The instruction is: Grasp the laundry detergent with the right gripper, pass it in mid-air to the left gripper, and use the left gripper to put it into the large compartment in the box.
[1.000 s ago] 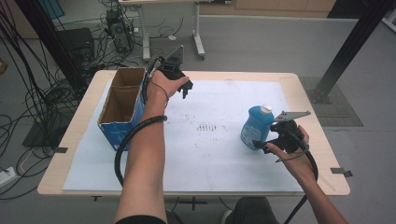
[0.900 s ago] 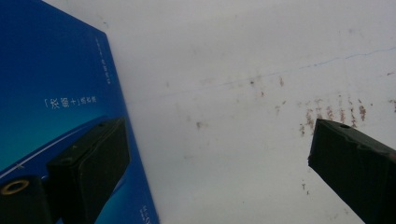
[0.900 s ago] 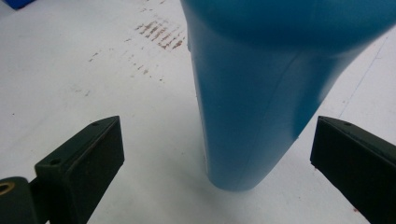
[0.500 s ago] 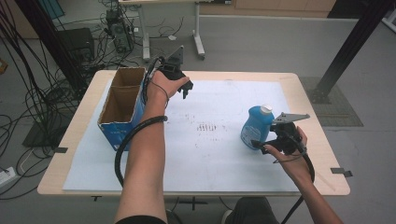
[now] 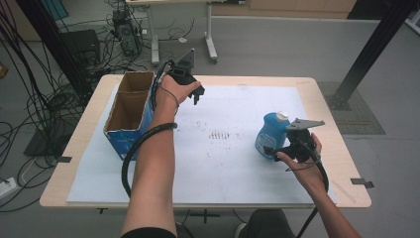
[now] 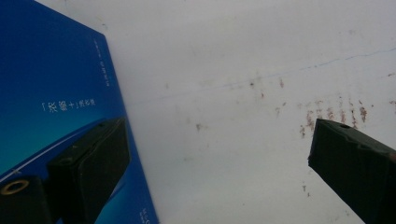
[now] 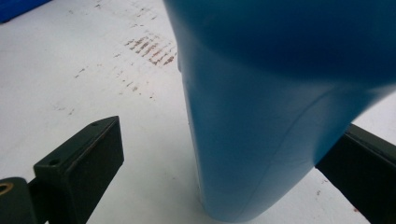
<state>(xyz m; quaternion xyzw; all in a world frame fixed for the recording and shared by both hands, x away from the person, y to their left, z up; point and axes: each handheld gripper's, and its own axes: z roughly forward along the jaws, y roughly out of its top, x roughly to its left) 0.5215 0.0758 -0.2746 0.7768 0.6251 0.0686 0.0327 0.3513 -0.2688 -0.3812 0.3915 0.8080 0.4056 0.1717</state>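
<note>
Two tongs are in use over a white sheet (image 5: 233, 163) on the table (image 5: 327, 99). The right tongs (image 5: 272, 148) stand wide open, jaws set either side of the base of the blue bottle (image 5: 270, 134), which stands upright on the sheet near the right side; a gap shows at one jaw. The left tongs (image 5: 197, 94) are wide open and hold nothing, poised just beside the blue cardboard box (image 5: 130, 111) at the left.
</note>
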